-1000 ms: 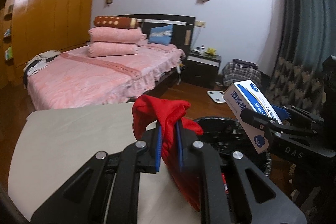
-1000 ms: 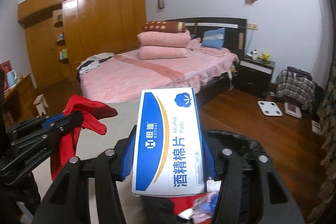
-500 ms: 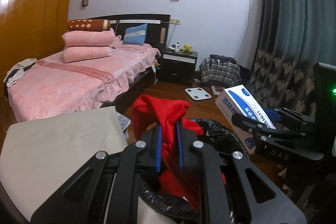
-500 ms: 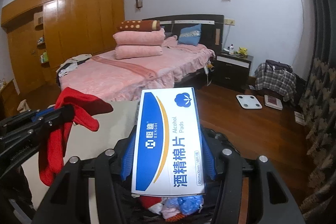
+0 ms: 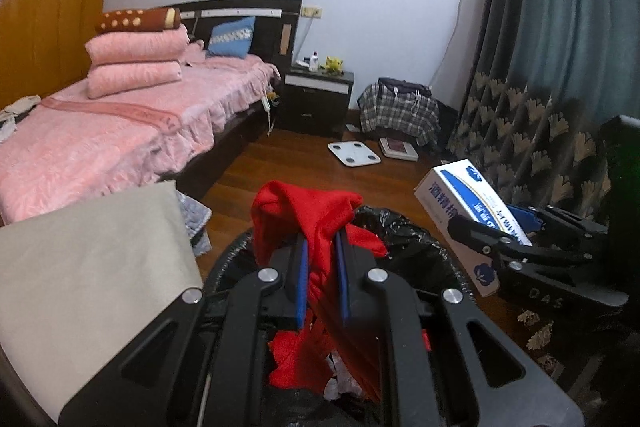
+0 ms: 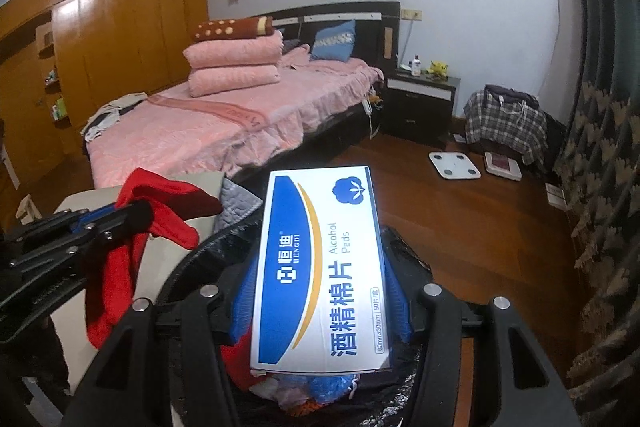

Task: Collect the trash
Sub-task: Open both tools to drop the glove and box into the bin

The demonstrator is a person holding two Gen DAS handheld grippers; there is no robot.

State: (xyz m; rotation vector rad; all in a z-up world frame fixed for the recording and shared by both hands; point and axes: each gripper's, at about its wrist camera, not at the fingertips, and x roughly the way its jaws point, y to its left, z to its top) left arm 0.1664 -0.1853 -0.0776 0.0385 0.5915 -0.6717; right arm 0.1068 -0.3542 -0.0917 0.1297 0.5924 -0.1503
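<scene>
My left gripper (image 5: 322, 247) is shut on a red cloth (image 5: 308, 211) and holds it over a bin lined with a black bag (image 5: 416, 251); it also shows in the right wrist view (image 6: 132, 215) with the red cloth (image 6: 160, 203) hanging from it. My right gripper (image 6: 320, 291) is shut on a blue and white box of alcohol pads (image 6: 320, 267), held over the bin (image 6: 404, 255). The box also shows in the left wrist view (image 5: 460, 203). Red, white and blue trash lies inside the bin (image 6: 312, 387).
A grey table top (image 5: 88, 259) is at the left beside the bin. A pink bed (image 6: 240, 115), a dark nightstand (image 6: 420, 103), a white scale (image 6: 454, 165) on the wood floor, a plaid bag (image 6: 504, 123) and dark curtains (image 5: 540, 107) stand further off.
Both grippers have moved right, off the table top and over the black-lined bin, each holding its item. The bin's contents have come into view below.
</scene>
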